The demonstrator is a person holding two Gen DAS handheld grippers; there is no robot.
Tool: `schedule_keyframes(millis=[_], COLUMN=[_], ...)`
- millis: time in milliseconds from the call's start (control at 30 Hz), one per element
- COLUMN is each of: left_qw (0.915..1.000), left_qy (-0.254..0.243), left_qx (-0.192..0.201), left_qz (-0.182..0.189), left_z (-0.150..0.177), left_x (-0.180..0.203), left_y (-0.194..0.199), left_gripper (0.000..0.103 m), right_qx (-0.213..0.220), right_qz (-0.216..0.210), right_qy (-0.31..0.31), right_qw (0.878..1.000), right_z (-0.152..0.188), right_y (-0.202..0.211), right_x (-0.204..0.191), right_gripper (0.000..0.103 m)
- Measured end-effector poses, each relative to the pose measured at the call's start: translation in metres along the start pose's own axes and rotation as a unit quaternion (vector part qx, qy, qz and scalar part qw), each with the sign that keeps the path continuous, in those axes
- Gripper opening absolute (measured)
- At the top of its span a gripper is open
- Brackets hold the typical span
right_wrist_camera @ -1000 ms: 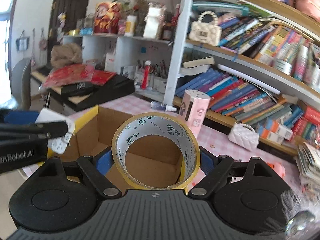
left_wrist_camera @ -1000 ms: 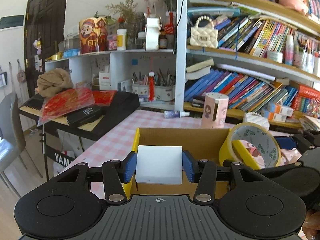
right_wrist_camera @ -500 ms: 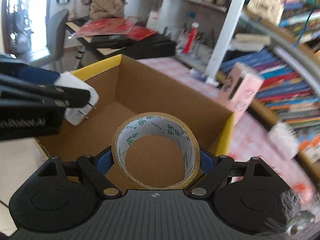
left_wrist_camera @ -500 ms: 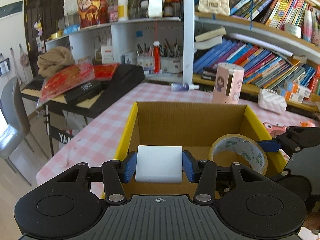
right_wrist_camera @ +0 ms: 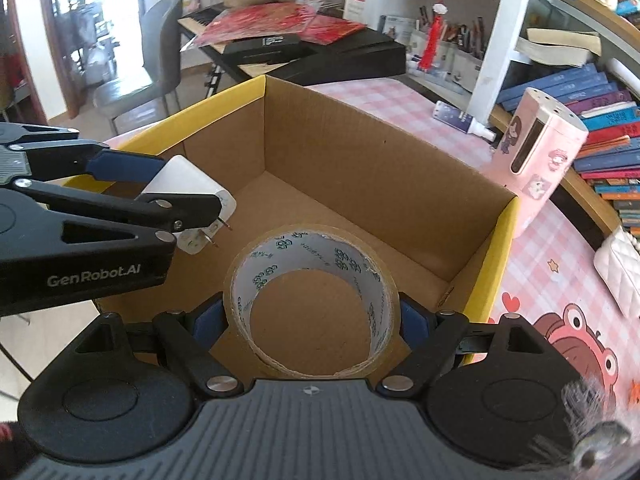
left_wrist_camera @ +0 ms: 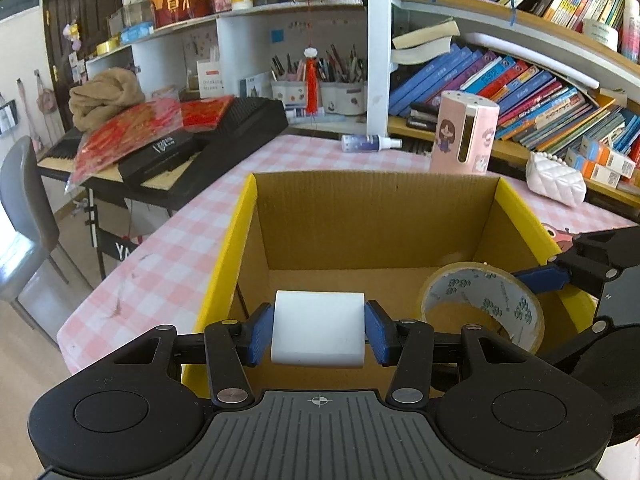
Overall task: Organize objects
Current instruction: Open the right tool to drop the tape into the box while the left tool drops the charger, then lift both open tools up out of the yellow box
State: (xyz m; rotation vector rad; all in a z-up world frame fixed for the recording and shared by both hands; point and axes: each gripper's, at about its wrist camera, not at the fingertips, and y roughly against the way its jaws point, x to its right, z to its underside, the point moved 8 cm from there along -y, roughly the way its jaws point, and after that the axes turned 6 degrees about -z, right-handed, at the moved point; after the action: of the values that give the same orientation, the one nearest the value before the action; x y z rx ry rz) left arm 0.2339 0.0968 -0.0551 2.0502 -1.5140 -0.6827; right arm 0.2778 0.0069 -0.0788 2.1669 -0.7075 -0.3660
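White charger sitting clamped between the blue fingers of the left gripper, hanging inside the near left part of the cardboard box. In the right wrist view its two prongs are pointing away from the fingers, down and forward toward the box floor; its long axis is running along the fingers.

Tape roll sitting squeezed across its width between the fingers of the right gripper, standing on edge, its open core facing forward along the fingers, axis tilting down into the box. It is hanging low in the near right part of the box, just right of the charger and apart from it.

Box is standing open, brown inside, yellow on its outer walls, bare floor beyond both sets of fingers. It is resting on a counter covered in pink-and-white check cloth.

Beyond the box: pink cylinder container standing upright, spray bottle lying on its side, white quilted purse off to the right. Behind them bookshelves are running along the wall. Left of the fingers, a keyboard piled with red packets, and a grey chair.
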Motion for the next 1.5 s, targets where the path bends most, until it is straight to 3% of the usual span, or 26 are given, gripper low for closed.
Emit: schedule_keyframes(millis=[300, 700, 1033, 1300, 1500], left_qw=[0.9997, 0.9992, 0.9994, 0.9940, 0.9894], left_qy=[-0.011, 0.009, 0.009, 0.050, 0.065], left_qx=[-0.022, -0.035, 0.030, 0.093, 0.126], left_qz=[-0.004, -0.013, -0.018, -0.028, -0.031], left_z=[0.006, 0.008, -0.008, -0.021, -0.023], left_x=[0.013, 0.011, 0.016, -0.001, -0.013], left_y=[-0.012, -0.016, 0.009, 0.048, 0.074], left_gripper=[0.048, 0.049, 0.073, 0.084, 0.087], right_qx=[-0.009, -0.002, 0.022, 0.093, 0.158], right_qz=[-0.012, -0.014, -0.027, 0.027, 0.077], right_qy=[0.008, 0.009, 0.002, -0.007, -0.023], right_qw=[1.000, 1.000, 0.999, 0.995, 0.984], right_z=[0.000, 0.001, 0.001, 0.003, 0.002], right_y=[-0.002, -0.001, 0.006, 0.031, 0.069], right_x=[0.000, -0.001, 0.000, -0.004, -0.008], right_gripper=[0.087, 0.086, 0.092, 0.097, 0.097])
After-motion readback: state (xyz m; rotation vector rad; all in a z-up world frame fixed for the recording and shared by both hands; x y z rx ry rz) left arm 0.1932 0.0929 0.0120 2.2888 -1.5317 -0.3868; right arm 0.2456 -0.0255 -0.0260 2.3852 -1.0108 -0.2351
